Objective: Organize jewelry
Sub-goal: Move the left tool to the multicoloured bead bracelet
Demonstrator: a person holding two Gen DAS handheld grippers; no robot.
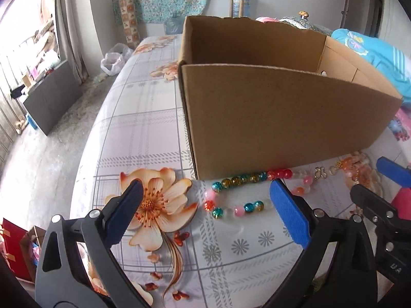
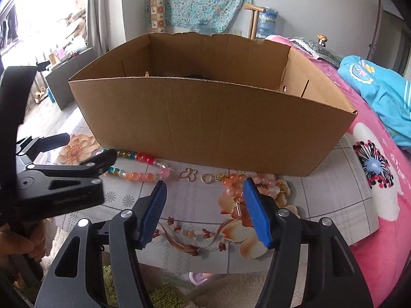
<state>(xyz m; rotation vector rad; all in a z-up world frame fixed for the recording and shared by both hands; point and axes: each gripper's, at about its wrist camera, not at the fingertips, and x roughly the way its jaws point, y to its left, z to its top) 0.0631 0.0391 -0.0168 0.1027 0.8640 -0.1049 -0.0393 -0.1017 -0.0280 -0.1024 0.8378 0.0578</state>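
Observation:
An open cardboard box [image 1: 282, 118] [image 2: 210, 118] stands on the flowered bedsheet. Along its near wall lies jewelry: a string of coloured glass beads [image 1: 239, 179] [image 2: 138, 165], a gold butterfly charm [image 2: 188, 174] [image 1: 319, 172], a small ring [image 2: 206, 178] and an orange bead bracelet [image 2: 233, 183] [image 1: 355, 165]. My left gripper [image 1: 205, 183] is open, its blue-padded fingers either side of the bead string and just above the sheet. My right gripper [image 2: 204, 182] is open too, low over the sheet, with the ring just past its tips and the orange bracelet by its right finger [image 2: 253, 202].
A pink blanket [image 2: 380, 205] and a blue quilt [image 2: 380, 89] lie to the right of the box. The bed's edge drops to the floor on the left [image 1: 51, 154]. A dark cabinet [image 1: 51, 102] stands by the window. A hand [image 2: 18, 243] holds the left tool.

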